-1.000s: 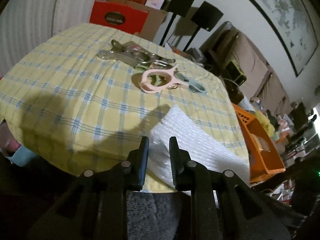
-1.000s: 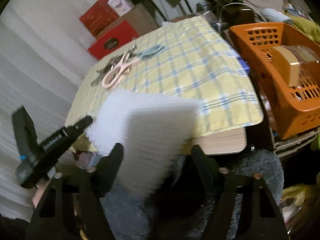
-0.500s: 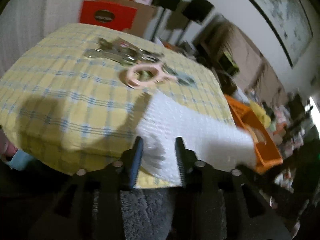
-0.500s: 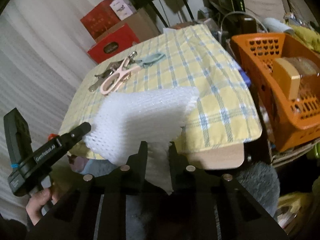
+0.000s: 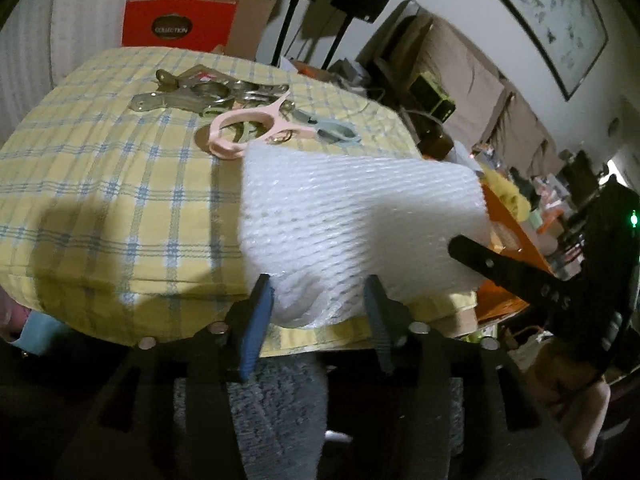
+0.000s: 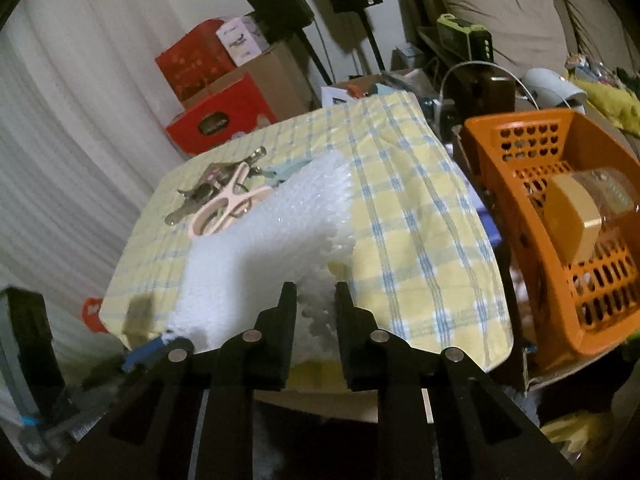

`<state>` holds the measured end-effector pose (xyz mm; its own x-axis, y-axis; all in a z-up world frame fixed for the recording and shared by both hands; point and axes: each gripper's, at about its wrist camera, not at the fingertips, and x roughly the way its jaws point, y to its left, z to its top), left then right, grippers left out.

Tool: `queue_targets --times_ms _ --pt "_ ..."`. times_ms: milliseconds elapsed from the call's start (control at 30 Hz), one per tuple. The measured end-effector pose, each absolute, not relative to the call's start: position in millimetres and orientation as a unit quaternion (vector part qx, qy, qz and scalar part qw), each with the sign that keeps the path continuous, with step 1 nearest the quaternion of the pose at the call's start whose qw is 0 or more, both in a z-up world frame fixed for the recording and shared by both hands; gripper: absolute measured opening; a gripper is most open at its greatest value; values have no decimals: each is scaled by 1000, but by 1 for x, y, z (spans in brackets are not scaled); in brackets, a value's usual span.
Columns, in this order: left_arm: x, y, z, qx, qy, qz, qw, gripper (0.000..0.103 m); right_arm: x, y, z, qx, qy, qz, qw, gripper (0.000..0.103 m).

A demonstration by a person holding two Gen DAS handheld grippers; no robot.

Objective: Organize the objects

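A white foam-mesh sheet (image 5: pixel 352 216) hangs just above the near edge of the yellow checked table (image 5: pixel 100 184). My right gripper (image 6: pixel 316 304) is shut on the sheet's (image 6: pixel 264 252) near corner. My left gripper (image 5: pixel 318 300) has the sheet's other corner between its jaws; they are opening and the pads stand off the foam. The right gripper's finger (image 5: pixel 496 268) shows at the right of the left wrist view. Pink scissors (image 5: pixel 248 128), a bunch of metal keys and clips (image 5: pixel 188 96) and a pale teal item (image 5: pixel 336 132) lie at the table's far side.
An orange plastic basket (image 6: pixel 516 184) stands right of the table with a roll of tape (image 6: pixel 580 208) inside. Red and cardboard boxes (image 6: pixel 216 116), speaker stands and a curtain lie beyond the table. A sofa runs along the right wall.
The right gripper's jaws closed on the foam sheet. The left gripper's jaws spread from shut on it to apart. The sheet rose off the table edge and spread between the two grippers.
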<state>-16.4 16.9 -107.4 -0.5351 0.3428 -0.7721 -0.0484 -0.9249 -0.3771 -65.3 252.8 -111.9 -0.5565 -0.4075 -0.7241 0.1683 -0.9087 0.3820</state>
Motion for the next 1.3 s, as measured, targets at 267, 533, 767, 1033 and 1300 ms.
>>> queue_targets --times_ms 267,533,767,1033,1300 --pt "-18 9 -105 -481 -153 856 107 59 -60 275 -123 442 -159 -863 184 22" --pt "-41 -15 -92 -486 -158 855 92 62 -62 283 -131 452 -165 -860 172 28" --pt "-92 1 -92 -484 -82 867 89 79 -68 287 -134 459 -170 -858 158 38" --pt "-100 34 -126 -516 -46 850 93 79 -67 278 -146 477 -150 -851 159 36" --pt "-93 41 -130 -517 -48 850 90 79 -71 275 -149 483 -149 -849 155 38"
